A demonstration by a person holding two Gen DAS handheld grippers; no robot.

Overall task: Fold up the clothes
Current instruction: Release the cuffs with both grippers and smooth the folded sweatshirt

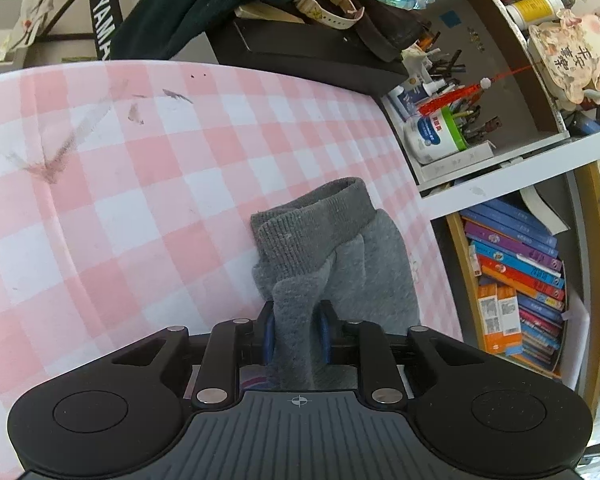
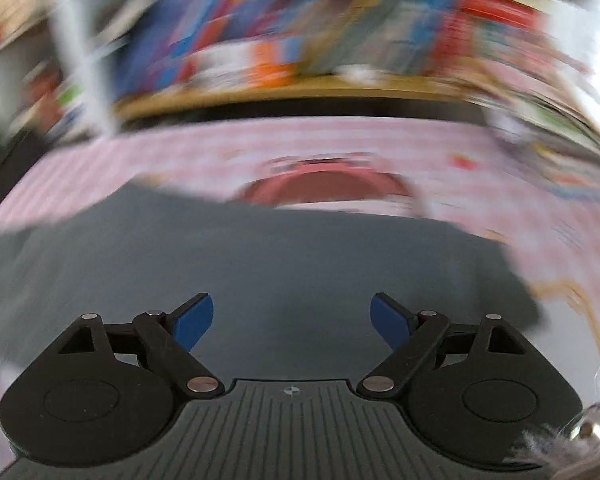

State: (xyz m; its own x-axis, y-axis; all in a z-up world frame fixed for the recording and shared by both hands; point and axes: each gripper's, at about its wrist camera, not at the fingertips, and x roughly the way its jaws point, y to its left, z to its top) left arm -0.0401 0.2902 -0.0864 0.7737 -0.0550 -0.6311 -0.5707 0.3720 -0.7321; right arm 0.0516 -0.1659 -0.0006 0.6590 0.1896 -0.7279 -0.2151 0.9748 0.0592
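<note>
the grey garment (image 1: 320,248) is soft fleecy cloth, matt, with a ribbed knit cuff at its far end. the pink-and-white checked table cover (image 1: 140,184) looks smooth with a faint sheen, smudged on the left. the left gripper (image 1: 296,336) is matt black plastic with shiny metal pins and blue pads (image 1: 269,338). the books (image 1: 516,264) on the right have glossy paper spines.

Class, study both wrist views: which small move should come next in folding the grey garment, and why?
Probably bring the open right gripper down to pinch the grey garment beneath it. The left gripper already clamps a bunched fold near the ribbed cuff, so one side is anchored.
</note>
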